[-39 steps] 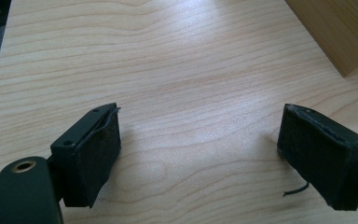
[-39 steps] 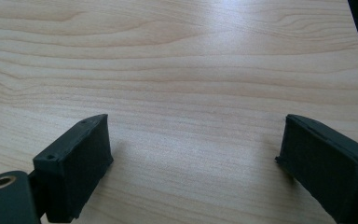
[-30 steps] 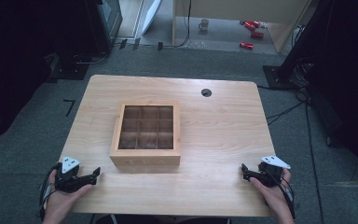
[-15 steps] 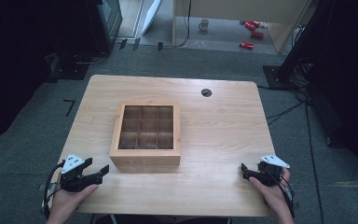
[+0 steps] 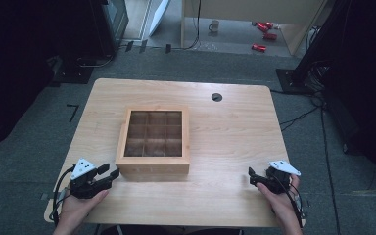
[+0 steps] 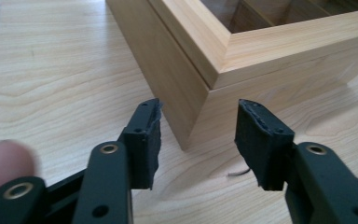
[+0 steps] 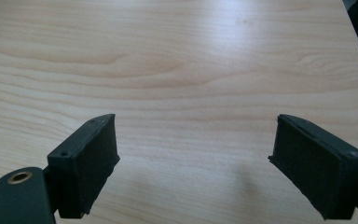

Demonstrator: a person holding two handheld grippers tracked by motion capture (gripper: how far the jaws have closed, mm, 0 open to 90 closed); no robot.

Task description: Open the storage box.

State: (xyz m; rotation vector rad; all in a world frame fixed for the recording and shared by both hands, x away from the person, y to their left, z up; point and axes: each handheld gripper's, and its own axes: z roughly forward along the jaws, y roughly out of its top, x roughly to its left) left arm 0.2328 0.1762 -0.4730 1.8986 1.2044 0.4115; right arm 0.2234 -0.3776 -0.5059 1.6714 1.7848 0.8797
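A shallow wooden box with a grid of compartments sits at the middle of the light wooden table. My left gripper is at the box's near left corner, with that corner of the box just ahead of its tips. Its jaws have just been closing; a gap remains in the left gripper and the pads press on nothing. My right gripper rests near the table's front right. The jaws of the right gripper have just closed slightly and stand wide over bare wood.
A round cable hole sits at the table's far side. Bare tabletop lies between the box and the right hand. On the floor beyond stand a mug, red objects and dark equipment.
My left gripper has moved right and forward to the box's near left corner, rising a little. The right hand has stayed put.
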